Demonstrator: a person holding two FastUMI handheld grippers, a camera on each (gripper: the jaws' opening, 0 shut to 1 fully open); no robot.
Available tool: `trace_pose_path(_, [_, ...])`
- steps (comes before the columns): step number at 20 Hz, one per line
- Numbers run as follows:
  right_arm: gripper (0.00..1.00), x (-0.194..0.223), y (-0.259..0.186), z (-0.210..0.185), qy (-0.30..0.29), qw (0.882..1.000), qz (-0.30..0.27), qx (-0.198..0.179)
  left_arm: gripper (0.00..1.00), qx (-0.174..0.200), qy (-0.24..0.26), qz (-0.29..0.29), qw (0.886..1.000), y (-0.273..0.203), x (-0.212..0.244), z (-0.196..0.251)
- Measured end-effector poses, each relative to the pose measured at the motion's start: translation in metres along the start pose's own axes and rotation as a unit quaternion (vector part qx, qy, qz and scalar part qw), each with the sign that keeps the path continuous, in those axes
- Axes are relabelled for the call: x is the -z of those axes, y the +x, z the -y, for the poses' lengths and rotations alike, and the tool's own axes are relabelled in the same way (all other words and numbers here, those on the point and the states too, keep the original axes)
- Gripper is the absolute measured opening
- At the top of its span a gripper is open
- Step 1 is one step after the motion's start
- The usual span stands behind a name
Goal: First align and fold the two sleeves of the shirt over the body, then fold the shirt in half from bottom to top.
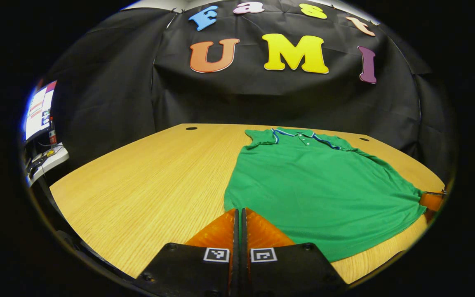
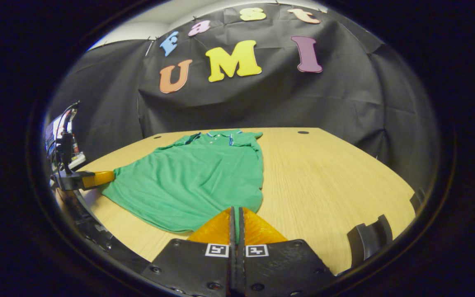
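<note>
A green polo shirt (image 1: 311,185) lies flat on the wooden table (image 1: 138,185), collar (image 1: 303,134) at the far end and sleeves tucked in along the body. My left gripper (image 1: 239,211) is shut on the near left corner of the hem. My right gripper (image 1: 431,201) shows far off, pinching the other hem corner. In the right gripper view the shirt (image 2: 192,177) stretches away from my right gripper (image 2: 235,209), shut with green cloth between its fingers. The left gripper (image 2: 99,178) holds the opposite corner there.
A monitor and desk clutter (image 1: 39,123) stand off the table's left side. A dark curved bracket (image 2: 369,237) sits at the table's near right edge. Bare wood (image 2: 324,173) lies on both sides of the shirt. Cable holes (image 1: 191,128) mark the far edge.
</note>
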State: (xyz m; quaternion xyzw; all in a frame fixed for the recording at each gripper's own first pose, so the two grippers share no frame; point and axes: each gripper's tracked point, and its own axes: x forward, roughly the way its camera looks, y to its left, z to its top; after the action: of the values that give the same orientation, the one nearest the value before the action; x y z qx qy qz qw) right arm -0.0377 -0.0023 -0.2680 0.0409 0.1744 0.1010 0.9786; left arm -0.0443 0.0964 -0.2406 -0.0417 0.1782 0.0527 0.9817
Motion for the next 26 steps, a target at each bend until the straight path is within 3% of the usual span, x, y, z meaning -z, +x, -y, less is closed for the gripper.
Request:
trace_pose_path(7, [0.00, -0.036, -0.010, -0.010, -0.002, 0.999, 0.034, -0.016, 0.06, -0.002, 0.017, 0.046, 0.999, -0.020, -0.050, 0.002])
trace_pose_path(14, [0.00, -0.124, -0.002, -0.018, -0.031, 0.994, 0.099, -0.017, 0.06, 0.018, 0.060, 0.115, 0.991, -0.008, -0.141, 0.035])
trace_pose_path(19, [0.00, -0.204, 0.032, -0.014, -0.064, 0.987, 0.148, 0.002, 0.06, 0.029, 0.069, 0.133, 0.988, 0.028, -0.199, 0.044])
trace_pose_path(26, [0.00, -0.304, 0.116, 0.001, -0.085, 0.977, 0.191, 0.039, 0.06, 0.006, 0.068, 0.147, 0.987, 0.118, -0.270, 0.026])
